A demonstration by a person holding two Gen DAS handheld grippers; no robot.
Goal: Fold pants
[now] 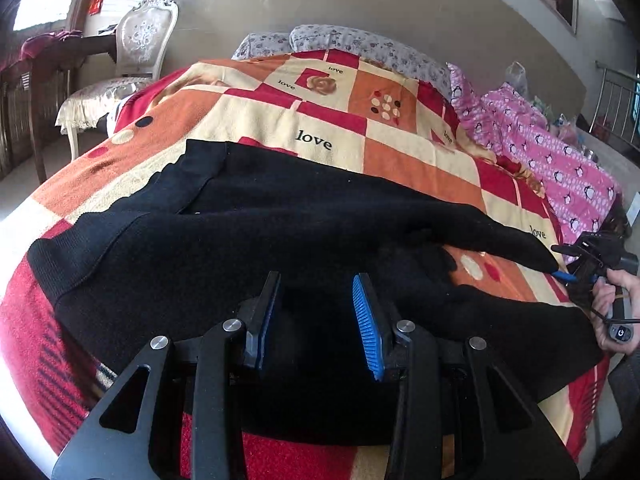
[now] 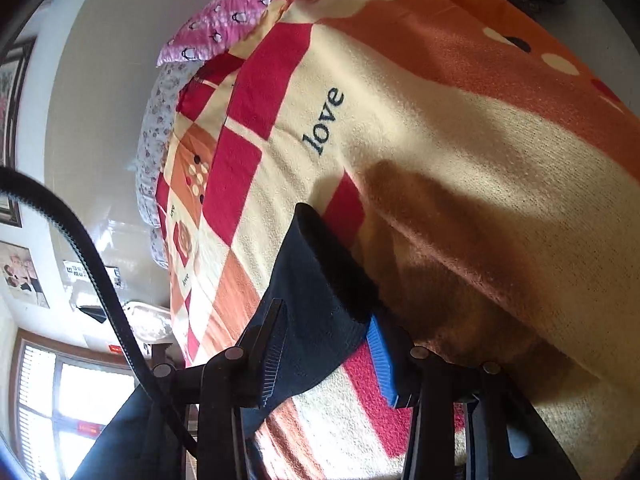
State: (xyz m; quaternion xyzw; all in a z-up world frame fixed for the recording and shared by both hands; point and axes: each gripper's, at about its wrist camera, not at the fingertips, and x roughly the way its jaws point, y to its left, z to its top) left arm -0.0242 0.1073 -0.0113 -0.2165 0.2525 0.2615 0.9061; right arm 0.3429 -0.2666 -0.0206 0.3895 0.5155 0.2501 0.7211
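Black knit pants (image 1: 248, 236) lie spread across a patterned blanket (image 1: 280, 120) on the bed. My left gripper (image 1: 316, 292) hovers just above the near part of the pants, jaws apart with nothing between them. My right gripper (image 1: 568, 276) is at the far right in the left wrist view, at the tip of a stretched pant leg. In the right wrist view the right gripper (image 2: 324, 320) has the dark leg cuff (image 2: 320, 280) lying between its blue pads (image 2: 380, 360); the jaws stand apart around it.
A pink penguin-print quilt (image 1: 552, 152) and floral pillows (image 1: 352, 44) lie at the bed's far side. A white chair (image 1: 132, 60) and a dark wooden table (image 1: 48, 64) stand left of the bed. The blanket (image 2: 440, 120) fills the right wrist view.
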